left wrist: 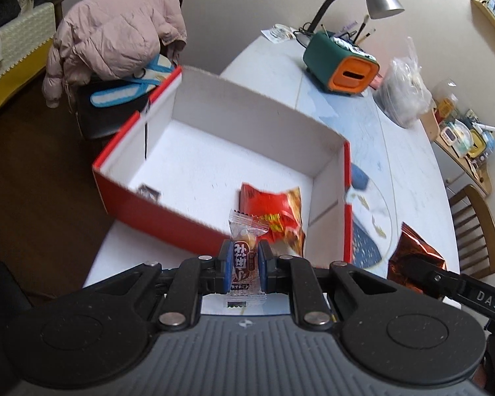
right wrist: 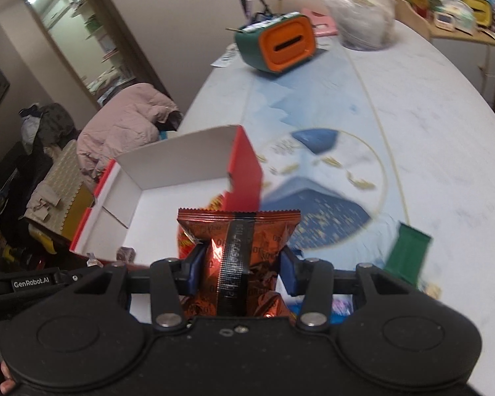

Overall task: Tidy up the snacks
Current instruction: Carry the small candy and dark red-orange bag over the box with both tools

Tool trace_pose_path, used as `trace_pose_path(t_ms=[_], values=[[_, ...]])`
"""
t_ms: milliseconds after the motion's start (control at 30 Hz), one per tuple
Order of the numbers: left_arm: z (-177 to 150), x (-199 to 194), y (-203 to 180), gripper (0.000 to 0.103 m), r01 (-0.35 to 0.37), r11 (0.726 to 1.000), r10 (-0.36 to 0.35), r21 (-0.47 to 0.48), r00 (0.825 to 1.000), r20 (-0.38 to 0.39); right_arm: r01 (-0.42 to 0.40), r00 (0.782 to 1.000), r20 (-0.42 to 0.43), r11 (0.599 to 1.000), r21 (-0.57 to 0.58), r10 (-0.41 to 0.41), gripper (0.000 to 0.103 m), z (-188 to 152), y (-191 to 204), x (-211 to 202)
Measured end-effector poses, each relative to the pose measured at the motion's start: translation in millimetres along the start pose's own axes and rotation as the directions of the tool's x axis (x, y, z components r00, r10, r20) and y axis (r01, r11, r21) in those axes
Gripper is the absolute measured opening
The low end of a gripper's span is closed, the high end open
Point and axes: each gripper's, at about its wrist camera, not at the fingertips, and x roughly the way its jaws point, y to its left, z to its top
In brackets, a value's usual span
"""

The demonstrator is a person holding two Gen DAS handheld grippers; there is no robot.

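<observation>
Red box [left wrist: 168,221] holds a red packet [left wrist: 274,211]; left jaws clamp a candy [left wrist: 244,257], right jaws a copper bag [right wrist: 241,264].

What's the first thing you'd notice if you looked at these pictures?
The big red box with white insides sits open at the table's near edge, with a red snack bag lying in it. Right up close, the left gripper pinches a small clear candy packet, and the right gripper squeezes a shiny copper-red snack pouch. Farther back stands a green and orange holder.
</observation>
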Motion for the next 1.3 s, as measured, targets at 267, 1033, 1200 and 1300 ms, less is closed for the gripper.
trace_pose_path(t_ms=[267,1033,1200,1300], values=[[38.8,16.5,-3.4,0.015,-0.055,0.998,0.055,0.036,0.998,0.009,-0.045,0.999,-0.023,0.995,-0.089,0.043,0.045,35.7,28.4,40.0],[85.5,112.6,25.9,0.015,-0.19,0.981,0.194,0.046,0.973,-0.121,-0.097,0.983,-0.177,0.943,-0.319,0.041,0.045,66.2,80.2,154.2],[81.4,126.0,31.2,0.015,-0.203,0.979,0.206,0.037,0.964,-0.169,-0.103,0.979,-0.202,0.935,-0.338,0.035,0.046,63.5,82.7,163.1],[78.8,129.0,34.0,0.015,-0.202,0.979,0.203,0.025,0.961,-0.187,-0.101,0.979,-0.203,0.936,-0.337,0.032,0.046,63.6,82.3,163.6]])
